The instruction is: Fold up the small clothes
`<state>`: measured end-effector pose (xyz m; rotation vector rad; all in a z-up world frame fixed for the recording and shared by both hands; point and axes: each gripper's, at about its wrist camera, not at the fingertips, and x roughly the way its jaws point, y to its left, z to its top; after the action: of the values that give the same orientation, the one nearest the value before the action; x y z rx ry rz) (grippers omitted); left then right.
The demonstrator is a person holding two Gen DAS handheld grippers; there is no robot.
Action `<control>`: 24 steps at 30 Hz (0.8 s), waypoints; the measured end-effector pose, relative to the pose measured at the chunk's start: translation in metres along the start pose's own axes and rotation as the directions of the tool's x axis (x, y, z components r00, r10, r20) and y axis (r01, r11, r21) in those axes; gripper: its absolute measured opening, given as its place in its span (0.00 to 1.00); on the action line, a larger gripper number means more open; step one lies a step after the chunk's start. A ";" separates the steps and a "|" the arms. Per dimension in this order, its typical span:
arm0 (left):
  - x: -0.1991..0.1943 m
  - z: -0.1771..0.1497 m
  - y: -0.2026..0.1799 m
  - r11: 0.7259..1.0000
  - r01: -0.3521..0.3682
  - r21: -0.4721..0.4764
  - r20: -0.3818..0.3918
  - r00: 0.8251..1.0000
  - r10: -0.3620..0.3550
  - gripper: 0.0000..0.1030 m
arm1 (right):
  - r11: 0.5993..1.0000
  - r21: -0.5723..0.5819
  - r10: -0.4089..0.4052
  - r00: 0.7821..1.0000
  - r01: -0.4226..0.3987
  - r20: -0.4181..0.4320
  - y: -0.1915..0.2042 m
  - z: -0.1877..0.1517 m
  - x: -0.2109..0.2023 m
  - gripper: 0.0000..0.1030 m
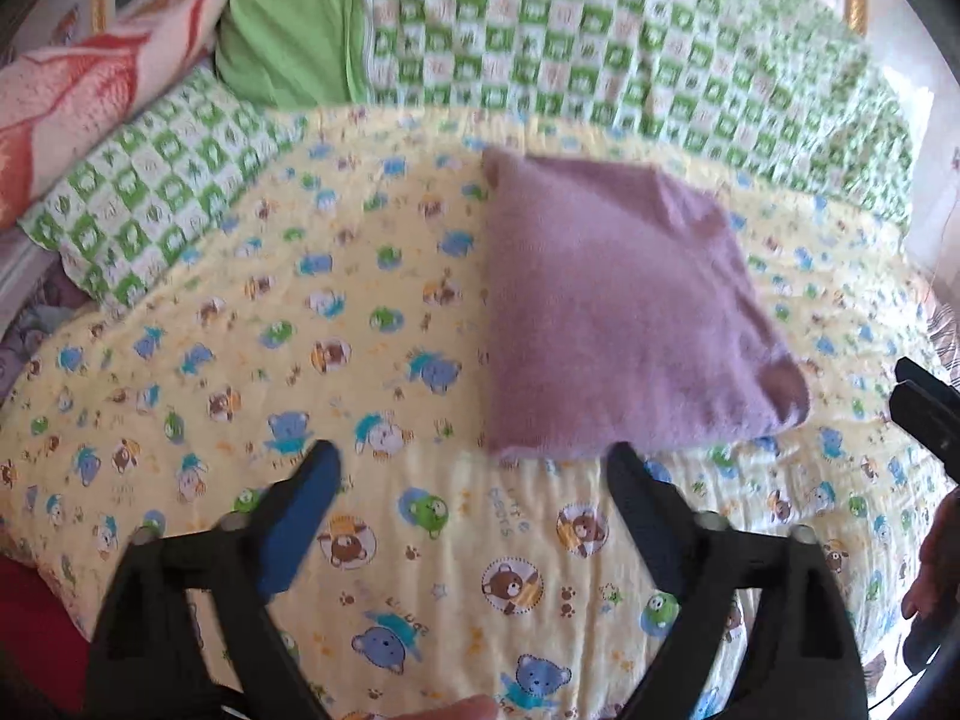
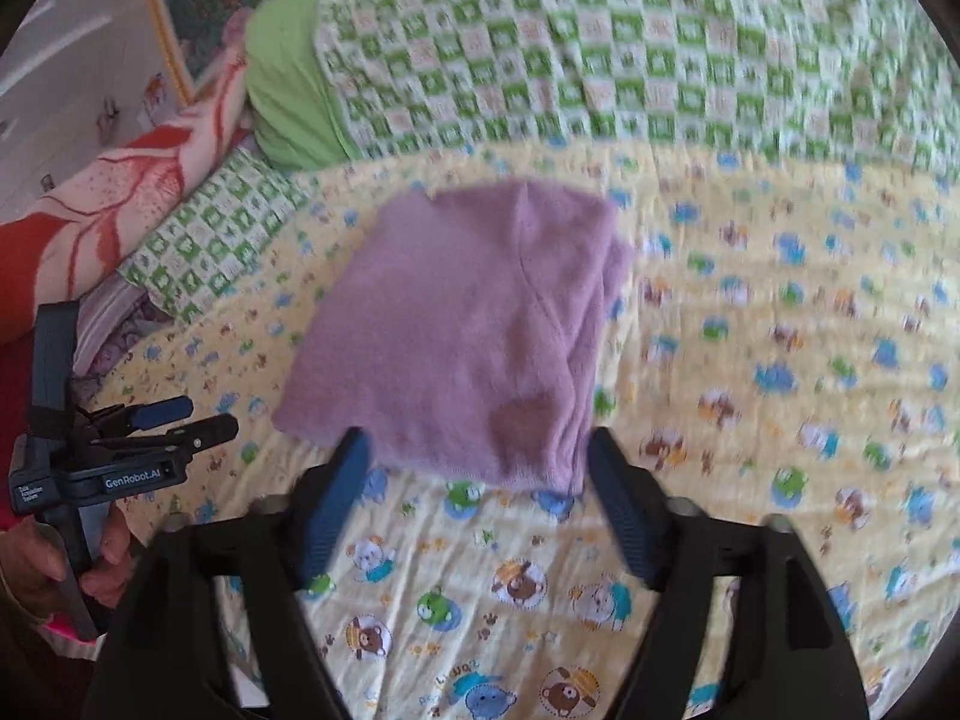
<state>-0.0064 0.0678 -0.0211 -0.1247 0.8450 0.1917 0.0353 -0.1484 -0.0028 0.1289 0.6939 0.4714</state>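
A small purple knitted garment (image 1: 606, 324) lies folded into a compact square on the yellow bear-print sheet (image 1: 300, 360); it also shows in the right wrist view (image 2: 468, 330). My left gripper (image 1: 474, 462) is open and empty, its fingertips just short of the garment's near edge. My right gripper (image 2: 477, 450) is open and empty, its fingertips at the garment's near edge. The left gripper also appears at the left of the right wrist view (image 2: 192, 417), held in a hand, jaws apart.
A green-and-white checked blanket (image 1: 570, 42) lies behind the garment. A checked pillow (image 1: 156, 180), a green pillow (image 1: 288, 24) and a red-and-white floral blanket (image 1: 78, 90) are stacked at the back left. A framed picture (image 2: 198, 6) hangs on the wall.
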 end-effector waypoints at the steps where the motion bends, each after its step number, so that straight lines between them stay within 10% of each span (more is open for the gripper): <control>1: 0.001 -0.001 -0.002 1.000 -0.010 0.011 0.005 1.000 0.010 0.97 | 1.000 -0.022 -0.012 1.000 0.012 0.011 0.002 -0.003 0.001 1.00; 24: 0.059 0.001 -0.025 0.992 -0.094 0.084 -0.019 0.995 0.096 0.98 | 0.995 -0.054 -0.083 0.993 0.078 -0.089 0.007 -0.028 0.056 1.00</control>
<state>0.0383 0.0503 -0.0639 -0.0085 0.8812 0.2442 0.0524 -0.1179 -0.0548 0.0316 0.7726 0.4190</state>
